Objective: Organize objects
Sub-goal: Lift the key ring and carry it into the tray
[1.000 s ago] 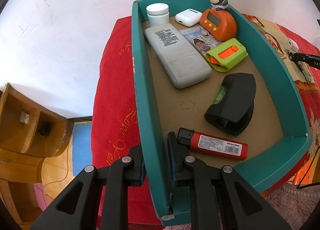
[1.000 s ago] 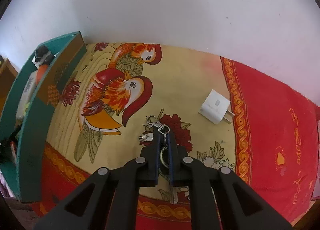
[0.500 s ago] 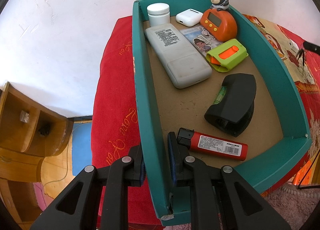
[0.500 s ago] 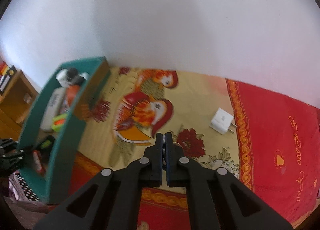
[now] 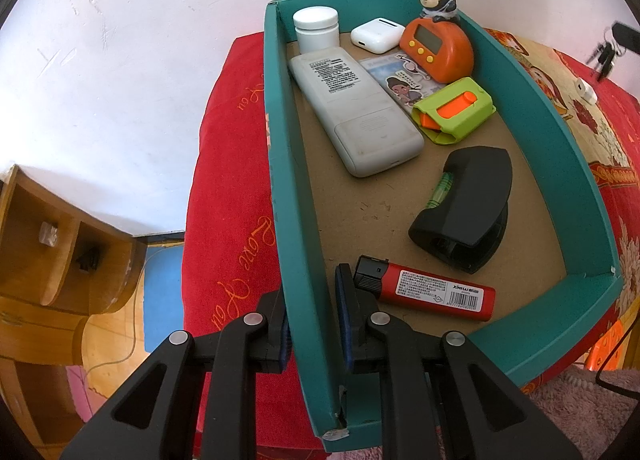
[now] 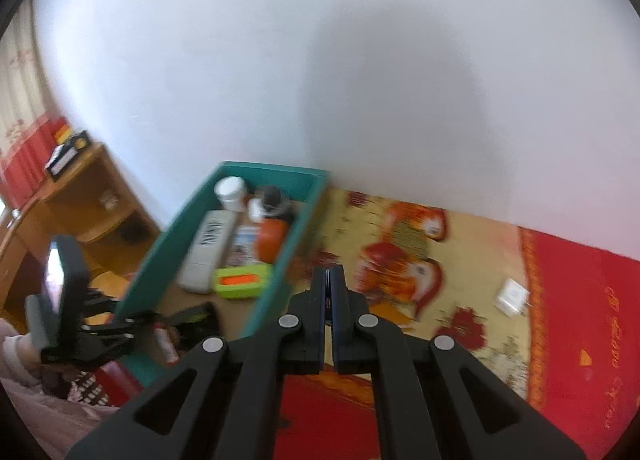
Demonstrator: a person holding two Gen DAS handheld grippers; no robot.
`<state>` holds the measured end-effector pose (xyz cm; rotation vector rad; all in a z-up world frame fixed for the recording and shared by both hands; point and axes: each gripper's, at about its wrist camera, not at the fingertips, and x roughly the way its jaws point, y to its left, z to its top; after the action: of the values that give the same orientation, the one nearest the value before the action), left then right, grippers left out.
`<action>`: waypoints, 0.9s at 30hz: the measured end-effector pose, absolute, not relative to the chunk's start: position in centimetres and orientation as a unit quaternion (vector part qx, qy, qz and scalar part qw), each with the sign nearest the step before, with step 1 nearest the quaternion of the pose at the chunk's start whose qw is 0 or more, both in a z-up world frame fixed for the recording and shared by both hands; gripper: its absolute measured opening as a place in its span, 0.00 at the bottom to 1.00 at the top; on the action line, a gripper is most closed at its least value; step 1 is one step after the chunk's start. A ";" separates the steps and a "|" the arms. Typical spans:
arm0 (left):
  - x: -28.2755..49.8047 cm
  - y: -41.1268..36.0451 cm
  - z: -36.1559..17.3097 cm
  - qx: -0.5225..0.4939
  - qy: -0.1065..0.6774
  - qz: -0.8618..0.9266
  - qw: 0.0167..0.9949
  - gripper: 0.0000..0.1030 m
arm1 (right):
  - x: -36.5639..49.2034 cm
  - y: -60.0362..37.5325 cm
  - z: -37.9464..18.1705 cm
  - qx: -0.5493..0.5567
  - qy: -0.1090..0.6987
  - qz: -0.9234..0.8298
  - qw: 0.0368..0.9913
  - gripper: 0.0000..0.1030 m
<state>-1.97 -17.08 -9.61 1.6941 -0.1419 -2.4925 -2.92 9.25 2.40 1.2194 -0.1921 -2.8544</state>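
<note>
Home bedroom, red embroidered bedspread (image 5: 228, 196) with mandarin-duck print, white plaster wall (image 5: 120, 40), wooden shelf unit (image 5: 52, 244) by a wood floor, teal box (image 5: 532, 332) of household odds and ends

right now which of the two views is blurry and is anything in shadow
Right wrist view: motion-blurred, the teal box and bird-print cloth smeared, a soft grey shadow on the white wall. Left wrist view: sharp, evenly lit, the red lighter label crisp, fisheye bending the box walls.
</note>
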 end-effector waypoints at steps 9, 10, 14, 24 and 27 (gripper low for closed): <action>-1.9 -17.0 -9.5 0.559 -0.047 -0.825 0.061 0.17 | -5.1 3.6 2.4 0.386 -0.040 -0.918 0.085 0.00; -1.9 -17.0 -9.5 0.559 -0.047 -0.825 0.061 0.17 | -5.4 3.2 2.4 0.386 -0.039 -0.917 0.090 0.00; -1.9 -17.2 -9.5 0.558 -0.045 -0.826 0.060 0.18 | -6.7 1.7 1.9 0.388 -0.035 -0.915 0.105 0.00; -2.0 -17.3 -9.4 0.558 -0.044 -0.826 0.060 0.18 | -10.5 -0.2 1.0 0.387 -0.030 -0.914 0.117 0.00; -2.0 -17.3 -9.5 0.558 -0.044 -0.826 0.061 0.18 | -11.8 -0.3 0.1 0.392 -0.034 -0.912 0.115 0.00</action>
<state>-1.97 -17.34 -9.45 1.6893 -0.1338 -2.4999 -11.77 -0.28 0.11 1.1495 -0.0999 -2.6717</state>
